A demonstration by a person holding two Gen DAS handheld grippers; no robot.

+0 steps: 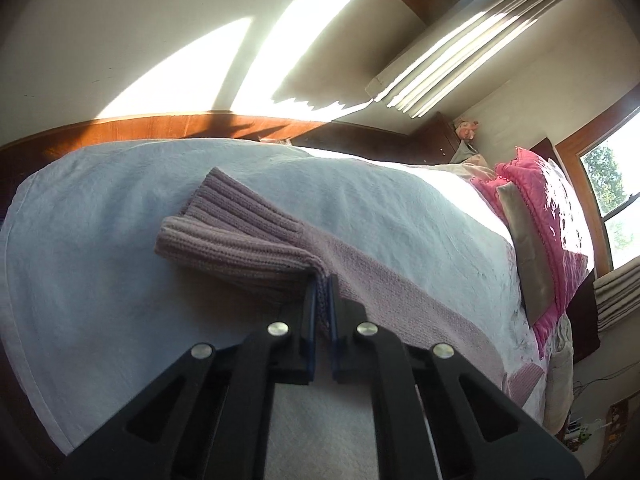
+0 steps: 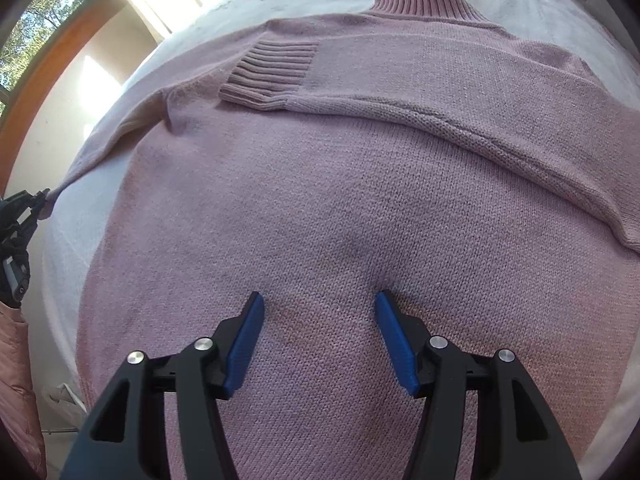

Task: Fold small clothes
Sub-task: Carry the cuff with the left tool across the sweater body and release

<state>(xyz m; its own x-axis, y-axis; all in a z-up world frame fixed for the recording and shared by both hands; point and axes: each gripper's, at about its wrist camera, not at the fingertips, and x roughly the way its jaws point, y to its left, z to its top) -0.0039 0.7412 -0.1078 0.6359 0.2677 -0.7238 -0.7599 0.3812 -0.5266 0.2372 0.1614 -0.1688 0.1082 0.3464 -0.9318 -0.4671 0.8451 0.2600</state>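
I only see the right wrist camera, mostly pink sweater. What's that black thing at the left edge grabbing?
Observer: That's your left tool, shut on the pink knitted sweater right behind a ribbed sleeve cuff.
Operator: What's the sweater lying on?
Observer: A white textured bedspread, with a wooden footboard beyond it.
Operator: Is there a pillow?
Observer: Yes, a bright pink frilled pillow at the far end, with a flat grey-beige cushion on it.
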